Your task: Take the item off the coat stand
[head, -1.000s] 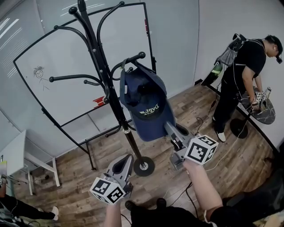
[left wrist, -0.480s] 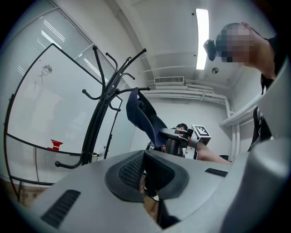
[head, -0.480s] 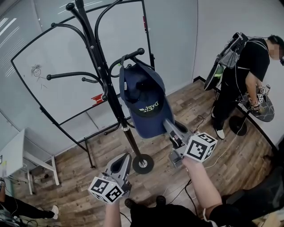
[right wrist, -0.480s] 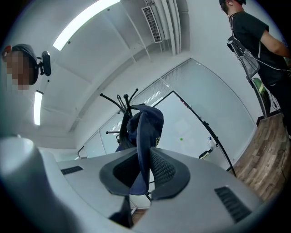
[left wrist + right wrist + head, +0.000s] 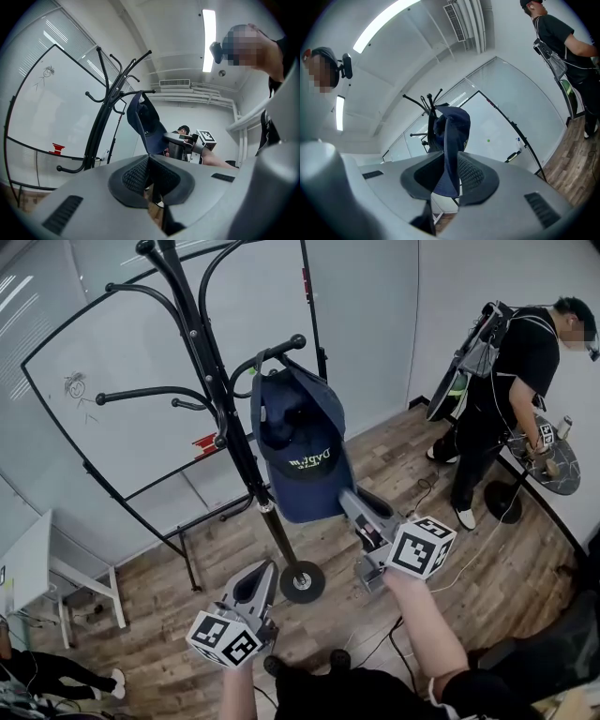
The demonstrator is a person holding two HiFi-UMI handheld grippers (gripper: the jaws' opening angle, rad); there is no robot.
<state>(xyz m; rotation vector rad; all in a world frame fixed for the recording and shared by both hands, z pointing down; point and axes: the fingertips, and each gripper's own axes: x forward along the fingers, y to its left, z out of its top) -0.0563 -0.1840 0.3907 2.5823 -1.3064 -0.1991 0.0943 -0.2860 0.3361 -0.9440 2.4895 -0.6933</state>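
Starting at nine o'clock of the head view, a whiteboard on a black frame stands behind the coat stand. The stand's pole rises toward eleven o'clock from a round base near six.

Down at seven o'clock the left gripper is held low beside that base. Its own view shows the pads pressed together with nothing between them. It looks parked out of the way, since a light cap hardly needs two tools.

At twelve o'clock the navy cap hangs from a curved hook, its crown uppermost and its brim drooping toward six. So the task's item is on the stand and not yet free.

From five o'clock the right gripper reaches up, clenched on the brim's lower edge. Its own view shows the navy fabric pinched between the two pads. The brim is probably chosen because it is the stiffest and lowest part, so it gives a firm handle from below.

The hook ends in a knob toward one o'clock, so a straight downward pull could snag. Lifting the cap up and out over that tip seems the safer move.

At two o'clock a person in black stands by a small round table, well apart from the stand.
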